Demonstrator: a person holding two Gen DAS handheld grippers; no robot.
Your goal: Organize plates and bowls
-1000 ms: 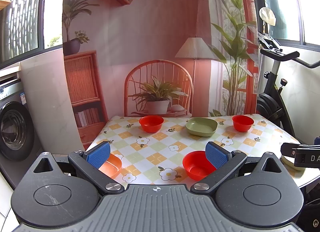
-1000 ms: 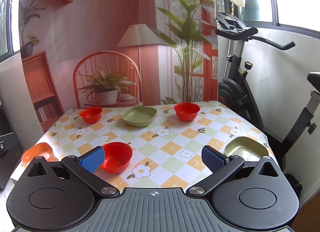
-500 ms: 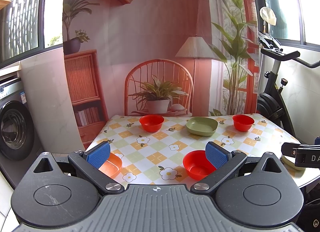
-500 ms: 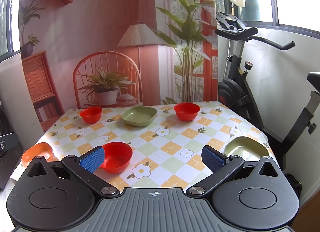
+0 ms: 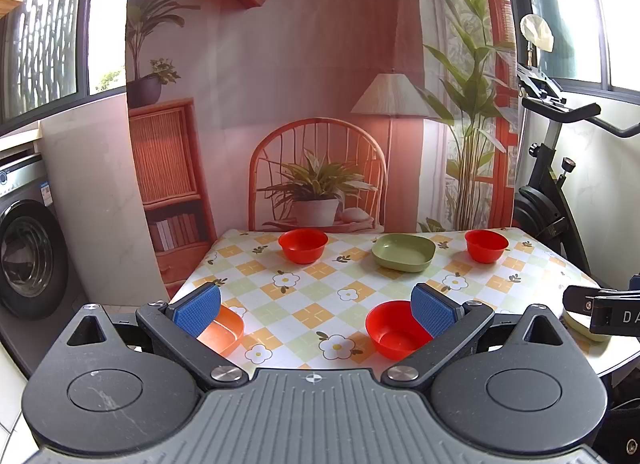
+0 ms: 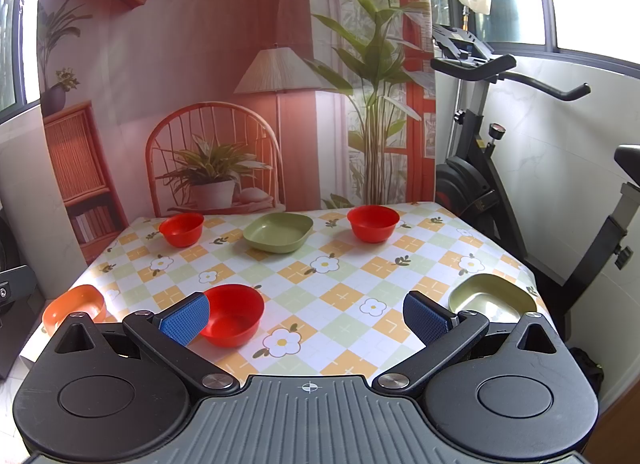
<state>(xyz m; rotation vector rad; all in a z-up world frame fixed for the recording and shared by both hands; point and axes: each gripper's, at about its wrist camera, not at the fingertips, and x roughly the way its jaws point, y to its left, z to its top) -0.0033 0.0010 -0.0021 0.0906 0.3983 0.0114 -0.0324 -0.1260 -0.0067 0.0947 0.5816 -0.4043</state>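
The red bowls (image 6: 233, 314) look like smooth plastic with a slight gloss, as does the orange dish (image 6: 74, 306) at the table's left edge. The green plates (image 6: 279, 232) seem a matt plastic, duller than the bowls. The tablecloth (image 6: 344, 296) has a smooth, faintly shiny, wipe-clean look. On the left gripper (image 5: 316, 310) and right gripper (image 6: 307, 317), the pads (image 6: 185, 322) are blue and finely ribbed, the arms matt black plastic with bright metal pivots.
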